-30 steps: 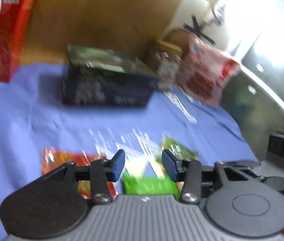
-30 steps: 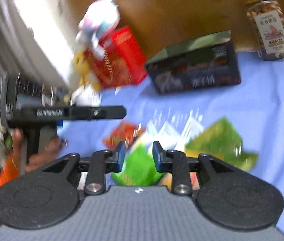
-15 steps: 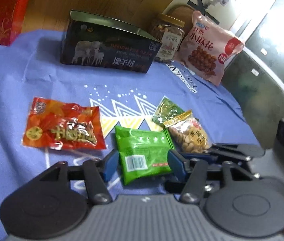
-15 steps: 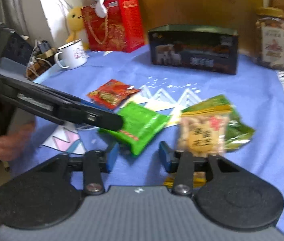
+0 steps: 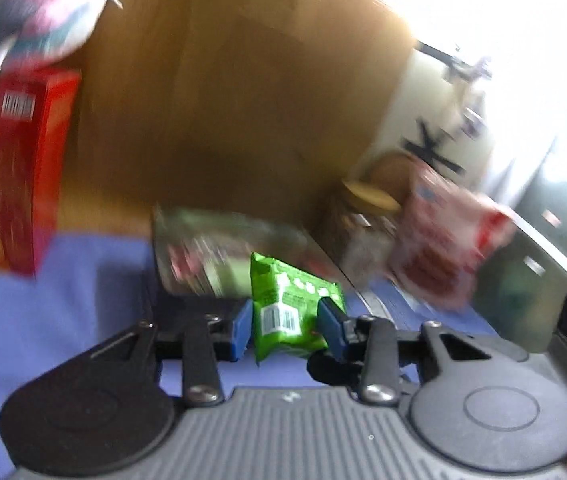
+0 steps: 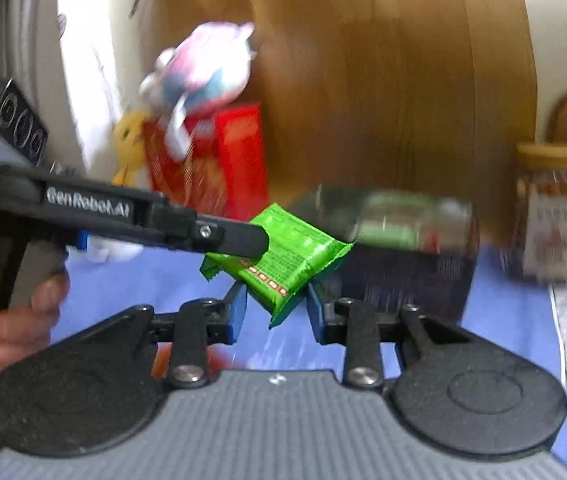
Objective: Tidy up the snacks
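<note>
Above the cloth [image 5: 83, 280], my left gripper [image 5: 285, 326] clamps the packet [image 5: 289, 312]; right gripper [image 6: 271, 314] empty, fingers apart; next, box [image 6: 395, 248] at 12 o'clock.

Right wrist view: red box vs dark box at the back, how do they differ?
The red box stands tall and upright; the dark box lies low and long. The red box carries a plush toy on top; the dark box does not. The red box is on the left, the dark box nearer the jar. Both stand at the back, before the wood panel.
</note>
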A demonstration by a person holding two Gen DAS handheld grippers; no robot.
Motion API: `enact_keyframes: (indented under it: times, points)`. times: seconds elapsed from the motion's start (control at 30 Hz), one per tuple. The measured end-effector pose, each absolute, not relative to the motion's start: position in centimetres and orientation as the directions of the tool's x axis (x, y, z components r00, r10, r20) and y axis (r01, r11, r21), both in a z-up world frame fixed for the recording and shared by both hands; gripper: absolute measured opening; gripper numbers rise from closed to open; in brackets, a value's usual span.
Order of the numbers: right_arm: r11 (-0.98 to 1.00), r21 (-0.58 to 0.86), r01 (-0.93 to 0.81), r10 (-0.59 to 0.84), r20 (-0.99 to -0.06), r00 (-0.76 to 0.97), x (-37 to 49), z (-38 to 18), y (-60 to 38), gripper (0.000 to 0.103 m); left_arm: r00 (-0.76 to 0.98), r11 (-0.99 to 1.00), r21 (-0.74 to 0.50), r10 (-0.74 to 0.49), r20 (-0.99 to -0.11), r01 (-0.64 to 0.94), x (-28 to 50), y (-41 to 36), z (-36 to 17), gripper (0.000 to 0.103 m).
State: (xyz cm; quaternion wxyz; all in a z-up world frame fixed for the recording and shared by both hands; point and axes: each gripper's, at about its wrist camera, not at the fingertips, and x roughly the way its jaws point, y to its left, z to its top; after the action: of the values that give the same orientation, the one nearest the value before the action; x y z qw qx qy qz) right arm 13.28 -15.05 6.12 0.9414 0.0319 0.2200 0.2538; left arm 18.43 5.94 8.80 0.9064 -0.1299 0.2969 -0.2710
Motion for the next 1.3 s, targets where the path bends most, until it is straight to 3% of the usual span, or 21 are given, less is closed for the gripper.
enact_keyframes:
  times: [0.13, 0.27, 0.5, 0.77, 0.97, 1.13, 1.3]
  points:
    - [0.872, 0.254, -0.419, 0.49, -0.453, 0.745, 20.6, 6.2, -14.3, 0.039, 0.699, 0.879, -0.357, -0.471, -0.539, 0.317, 24.7, 4.9, 7.7, 0.042]
    - [0.881, 0.286, -0.376, 0.472, -0.503, 0.724, 22.7, 4.8, -14.4, 0.042, 0.714, 0.92, -0.292, -0.387, -0.584, 0.26, 26.2, 4.8, 6.5, 0.044]
    - [0.819, 0.47, -0.328, 0.53, -0.4, 0.748, 14.1, 4.3, -21.7, 0.042, 0.711, 0.863, -0.358, -0.499, -0.495, 0.356, 19.3, 6.2, 7.6, 0.045]
    - [0.831, 0.503, -0.236, 0.477, -0.429, 0.767, 0.8, 0.0, -25.7, 0.043, 0.408, 0.703, -0.516, -0.707, -0.577, 0.489, 11.8, 1.2, 2.3, 0.045]
    - [0.826, 0.496, -0.267, 0.521, -0.492, 0.698, -0.3, -2.1, -23.2, 0.04, 0.336, 0.704, -0.562, -0.706, -0.623, 0.434, 8.1, 0.3, -1.1, 0.044]
    - [0.672, 0.687, -0.275, 0.685, -0.436, 0.584, -0.1, -4.0, -19.7, 0.041, 0.42, 0.758, -0.527, -0.652, -0.631, 0.385, 7.5, 2.3, -0.6, 0.044]
    - [0.704, 0.583, -0.406, 0.692, -0.437, 0.574, -1.3, -2.3, -17.3, 0.041, 0.521, 0.792, -0.492, -0.61, -0.597, 0.363, 6.6, 5.6, 1.9, 0.045]
